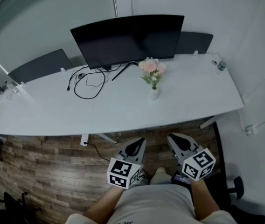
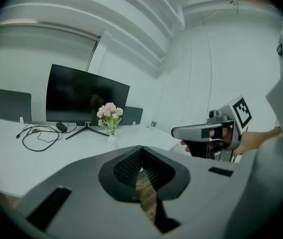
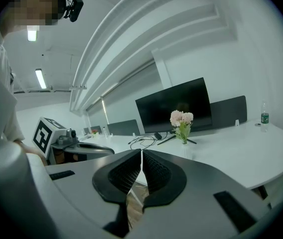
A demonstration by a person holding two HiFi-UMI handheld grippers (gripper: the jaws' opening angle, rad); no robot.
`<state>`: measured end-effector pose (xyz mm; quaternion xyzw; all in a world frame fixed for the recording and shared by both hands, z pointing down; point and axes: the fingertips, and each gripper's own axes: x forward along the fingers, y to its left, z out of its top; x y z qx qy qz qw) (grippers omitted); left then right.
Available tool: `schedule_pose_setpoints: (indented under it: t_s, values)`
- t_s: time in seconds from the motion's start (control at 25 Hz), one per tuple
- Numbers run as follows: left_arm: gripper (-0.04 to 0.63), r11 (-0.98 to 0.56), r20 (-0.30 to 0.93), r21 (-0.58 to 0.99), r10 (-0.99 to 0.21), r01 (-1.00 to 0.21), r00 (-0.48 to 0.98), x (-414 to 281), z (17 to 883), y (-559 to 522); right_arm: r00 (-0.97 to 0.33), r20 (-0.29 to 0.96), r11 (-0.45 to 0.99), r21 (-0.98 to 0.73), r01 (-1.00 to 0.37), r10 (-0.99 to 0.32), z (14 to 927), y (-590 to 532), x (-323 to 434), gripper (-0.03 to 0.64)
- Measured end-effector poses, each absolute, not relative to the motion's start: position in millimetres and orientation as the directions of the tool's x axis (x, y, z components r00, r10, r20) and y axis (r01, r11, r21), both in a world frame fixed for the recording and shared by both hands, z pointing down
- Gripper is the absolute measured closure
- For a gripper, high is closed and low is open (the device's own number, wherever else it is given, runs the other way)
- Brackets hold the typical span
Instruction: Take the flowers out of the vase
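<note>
A bunch of pink flowers point(image 1: 152, 70) stands upright in a small white vase point(image 1: 154, 94) near the middle of the white desk point(image 1: 123, 111), in front of the monitor. The flowers point(image 2: 110, 114) point(image 3: 182, 121) also show far off in both gripper views. My left gripper point(image 1: 141, 141) and right gripper point(image 1: 170, 137) hang over the floor on my side of the desk's front edge, well short of the vase. Both are shut with nothing between the jaws.
A black monitor point(image 1: 128, 38) stands behind the vase, with a loop of black cable point(image 1: 89, 84) to its left. A small bottle point(image 1: 221, 66) sits at the desk's far right corner. Dark chair backs point(image 1: 40, 65) rise behind the desk. Wooden floor point(image 1: 48, 171) lies below me.
</note>
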<state>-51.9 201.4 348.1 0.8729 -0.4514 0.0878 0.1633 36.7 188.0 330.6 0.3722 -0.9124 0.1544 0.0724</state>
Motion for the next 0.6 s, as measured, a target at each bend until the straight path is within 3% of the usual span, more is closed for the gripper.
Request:
schedule_pose_setpoints:
  t_s: [0.6]
  values:
    - [0.592, -0.557, 0.299, 0.211, -0.746, -0.803, 0.596, -51.0, 355.0, 190.6, -0.709, 0.227, 0.659, -0.264, -0.705, -0.668, 343.4, 180.4, 36.4, 0.583]
